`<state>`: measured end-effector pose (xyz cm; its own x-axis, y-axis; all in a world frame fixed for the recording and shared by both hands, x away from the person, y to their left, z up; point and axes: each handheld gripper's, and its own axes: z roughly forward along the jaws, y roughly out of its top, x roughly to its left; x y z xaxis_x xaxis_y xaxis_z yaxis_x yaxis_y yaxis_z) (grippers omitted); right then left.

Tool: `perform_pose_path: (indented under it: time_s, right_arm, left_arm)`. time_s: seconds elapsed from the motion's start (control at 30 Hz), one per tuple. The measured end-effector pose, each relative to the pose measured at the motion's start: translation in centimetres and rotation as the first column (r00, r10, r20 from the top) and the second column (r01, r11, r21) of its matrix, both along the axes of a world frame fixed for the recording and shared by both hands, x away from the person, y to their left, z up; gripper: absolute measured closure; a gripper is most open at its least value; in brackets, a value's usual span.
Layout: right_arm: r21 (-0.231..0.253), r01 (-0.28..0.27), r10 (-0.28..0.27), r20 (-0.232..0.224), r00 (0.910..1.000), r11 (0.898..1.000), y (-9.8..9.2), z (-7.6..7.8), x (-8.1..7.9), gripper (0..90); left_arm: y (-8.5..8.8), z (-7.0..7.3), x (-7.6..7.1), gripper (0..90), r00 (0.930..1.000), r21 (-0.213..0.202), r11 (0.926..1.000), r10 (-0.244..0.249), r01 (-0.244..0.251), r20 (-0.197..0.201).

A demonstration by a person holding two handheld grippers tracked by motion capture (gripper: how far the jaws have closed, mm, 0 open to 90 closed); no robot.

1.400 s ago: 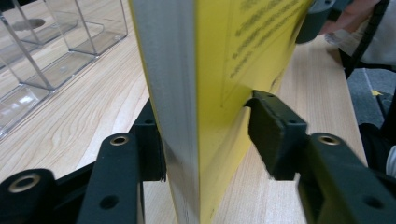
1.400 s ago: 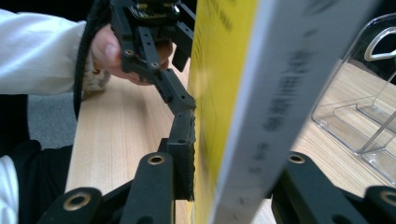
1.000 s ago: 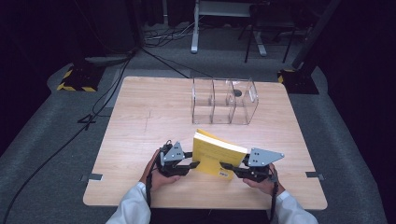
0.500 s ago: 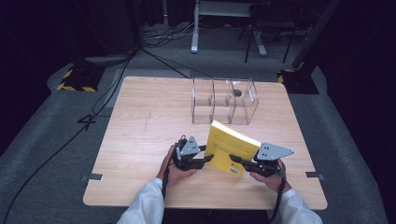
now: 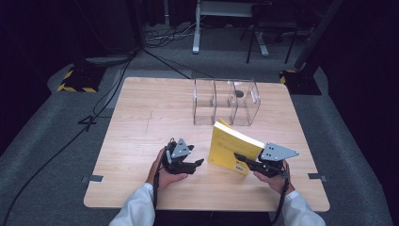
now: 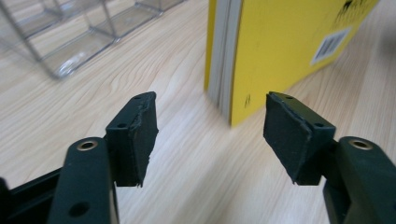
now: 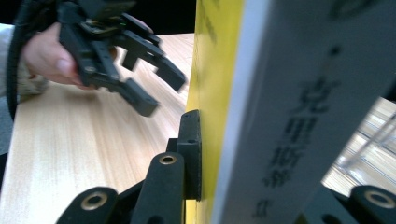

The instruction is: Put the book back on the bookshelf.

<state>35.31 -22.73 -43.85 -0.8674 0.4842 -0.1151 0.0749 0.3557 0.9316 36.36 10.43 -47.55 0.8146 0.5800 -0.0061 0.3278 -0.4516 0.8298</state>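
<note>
While your right gripper [image 5: 242, 158] clamps the yellow book [image 5: 230, 147], its jaws are shut on the cover and pages near the lower corner, and the book stands tilted on the table [image 5: 141, 113], just in front of the clear organizer [image 5: 226, 101]. Your left gripper [image 5: 195, 163] sits just to the book's left with its jaws wide and nothing between them; in the left gripper view the book's spine edge [image 6: 224, 60] lies ahead of the pads, near but apart.

You hold the book by one corner only, so I judge it likely to pivot in the jaws. If you lift or swing it fast, its weight may turn it around the pinch, or the cover may slide against the pages and let the block sag. If you let go now it would probably topple flat, since it leans and nothing else supports it. Bringing the left gripper in at an angle could knock the free edge rather than catch it.

The organizer is the one obstacle close by: its compartments stand open at the top, with a dark round spot in the right one that I cannot identify. A swing forward could strike its thin walls and shove it. Around the table, cables [image 5: 155, 56] and stands lie on the floor, well clear of your work.
</note>
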Motion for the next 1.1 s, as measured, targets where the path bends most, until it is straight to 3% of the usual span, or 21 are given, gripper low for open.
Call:
perform_pose_path:
  time_s: [0.03,0.13,0.3,0.4,0.47,0.6,0.63,0.7,0.77,0.87,0.93,1.07,1.1]
  right_arm:
    - [0.0,0.006,-0.006,0.0,1.0,1.0,-0.1,0.0,0.0,76.0]
    - [0.0,0.028,-0.028,0.003,0.9996,1.0,-0.3,0.1,0.1,76.1]
    - [0.003,0.068,-0.068,0.004,0.9977,0.998,-0.9,0.1,0.3,76.2]
    - [0.005,0.092,-0.092,0.004,0.9958,0.996,-1.2,0.2,0.4,76.2]
    - [0.006,0.114,-0.114,0.005,0.9935,0.993,-1.5,0.2,0.5,76.2]
    - [0.011,0.166,-0.166,0.015,0.986,0.986,-2.3,0.4,0.7,76.2]
    - [0.012,0.174,-0.174,0.015,0.9846,0.985,-2.5,0.5,0.8,76.2]
    - [0.018,0.183,-0.183,0.017,0.9829,0.983,-2.8,0.5,0.8,76.2]
    - [0.027,0.215,-0.216,0.029,0.976,0.976,-3.6,0.8,1.0,76.2]
    - [0.037,0.239,-0.24,0.031,0.9703,0.97,-4.1,0.9,1.1,76.3]
    - [0.049,0.269,-0.271,0.034,0.9621,0.962,-4.9,1.2,1.2,76.3]
    - [0.054,0.3,-0.303,0.042,0.9521,0.952,-5.6,1.5,1.2,76.3]
    - [0.066,0.319,-0.322,0.039,0.9458,0.945,-6.0,1.7,1.2,76.2]
  left_arm:
    - [0.6,0.0,-0.5,29.2,0.9997,0.03,0.9993,0.022,-0.021,-0.006]
    - [1.6,-0.2,-1.2,25.4,0.9993,0.064,0.9973,0.037,-0.036,-0.011]
    - [3.8,-0.9,-2.2,21.3,0.9923,0.146,0.9838,0.113,-0.105,-0.051]
    - [4.5,-1.1,-2.5,19.5,0.9898,0.154,0.9804,0.133,-0.123,-0.052]
    - [5.5,-1.5,-2.6,17.6,0.9861,0.149,0.98,0.145,-0.132,-0.081]
    - [6.6,-1.9,-2.8,16.9,0.9776,0.196,0.9653,0.192,-0.172,-0.086]
    - [7.0,-2.1,-2.8,16.9,0.9708,0.214,0.9559,0.223,-0.201,-0.087]
    - [7.3,-2.2,-2.8,16.9,0.9675,0.213,0.9536,0.236,-0.212,-0.091]
    - [8.0,-2.3,-2.7,17.5,0.9581,0.229,0.9432,0.268,-0.24,-0.1]
    - [8.4,-2.4,-2.8,17.0,0.9531,0.219,0.9422,0.282,-0.254,-0.109]
    - [8.8,-2.6,-2.9,16.7,0.9389,0.195,0.9381,0.315,-0.286,-0.139]
    - [9.2,-2.8,-2.9,16.2,0.9415,0.174,0.9441,0.305,-0.28,-0.142]
    - [9.2,-2.8,-2.9,16.1,0.9419,0.172,0.9446,0.305,-0.28,-0.142]
